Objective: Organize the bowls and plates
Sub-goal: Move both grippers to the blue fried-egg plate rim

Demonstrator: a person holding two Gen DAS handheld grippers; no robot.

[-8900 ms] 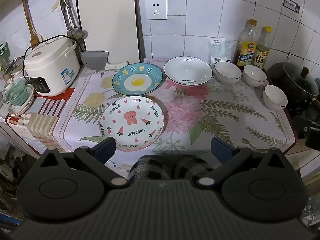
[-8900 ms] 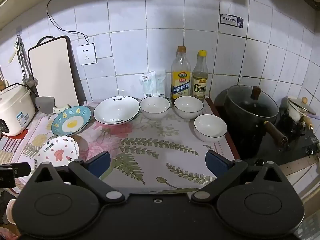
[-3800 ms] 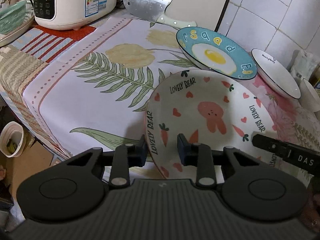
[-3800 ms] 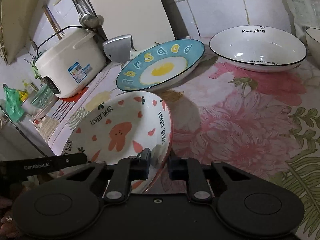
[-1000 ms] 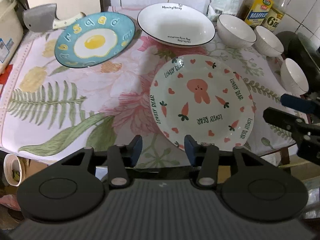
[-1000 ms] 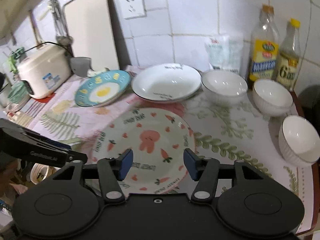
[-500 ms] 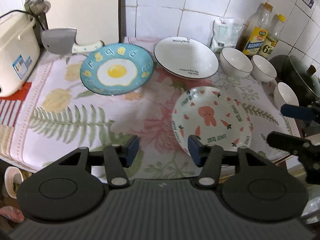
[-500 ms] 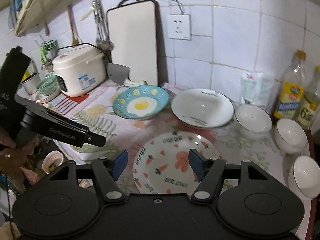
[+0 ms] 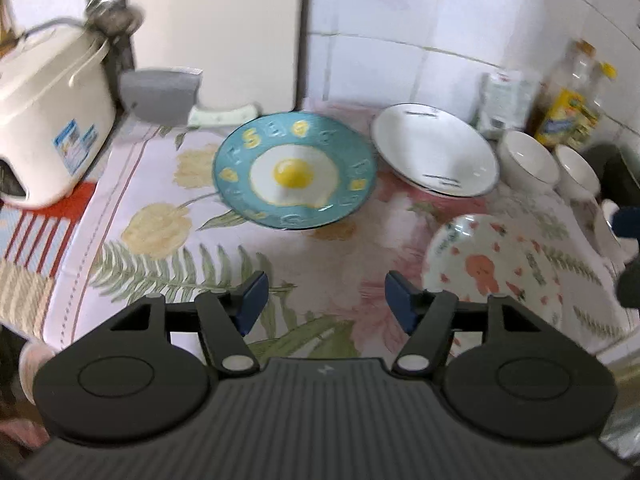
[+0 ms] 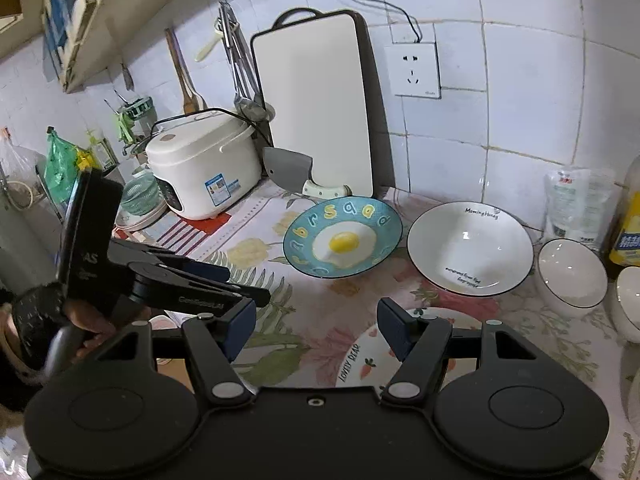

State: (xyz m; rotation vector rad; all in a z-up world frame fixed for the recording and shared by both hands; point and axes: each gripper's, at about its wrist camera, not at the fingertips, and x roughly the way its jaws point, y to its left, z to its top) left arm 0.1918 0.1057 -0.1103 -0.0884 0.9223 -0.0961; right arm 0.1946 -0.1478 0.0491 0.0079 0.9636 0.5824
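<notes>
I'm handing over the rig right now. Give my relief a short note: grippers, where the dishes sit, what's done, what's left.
Left gripper: open, empty, jaws have just been opening.
Right gripper: open, empty, jaws recently widened.
Bunny plate: released, flat on the floral cloth near the front edge.
Egg plate and white plate: side by side at the back, apart.
White bowls: separate, right of the white plate.
Done: bunny plate set down.
Left: nothing is stacked yet; probably group the plates, then the bowls.

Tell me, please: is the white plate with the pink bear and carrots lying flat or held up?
Lying flat: the white plate with the pink bear and carrots rests on the floral tablecloth, with no fingers touching it.
</notes>
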